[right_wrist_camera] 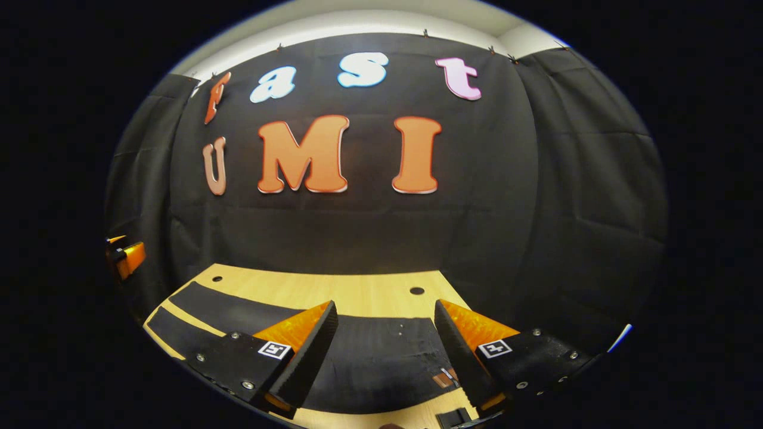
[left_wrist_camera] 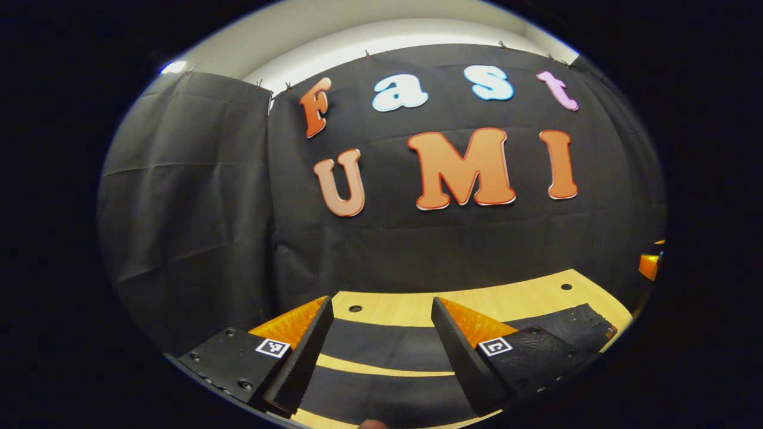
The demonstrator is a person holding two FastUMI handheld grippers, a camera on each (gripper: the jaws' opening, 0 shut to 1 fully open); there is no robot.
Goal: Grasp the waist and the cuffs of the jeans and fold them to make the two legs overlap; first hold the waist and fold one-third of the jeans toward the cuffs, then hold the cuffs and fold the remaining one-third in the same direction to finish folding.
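The dark jeans [left_wrist_camera: 387,351] lay flat across the wooden counter [left_wrist_camera: 506,301], the two legs side by side with a thin strip of counter showing between them. The left gripper [left_wrist_camera: 381,333] hung above the legs, its fingers [left_wrist_camera: 301,357] spread wide and holding nothing. The right gripper [right_wrist_camera: 384,336] hung likewise over the waist end, fingers [right_wrist_camera: 459,351] wide and empty. Bare counter ran beyond the jeans' far edge to the cloth wall.

A pale wooden counter [left_wrist_camera: 417,310] with small round holes [left_wrist_camera: 355,308] runs up to the booth's black cloth wall [left_wrist_camera: 197,196], which hangs in creased panels clipped along the top beneath a white ceiling [right_wrist_camera: 357,21]
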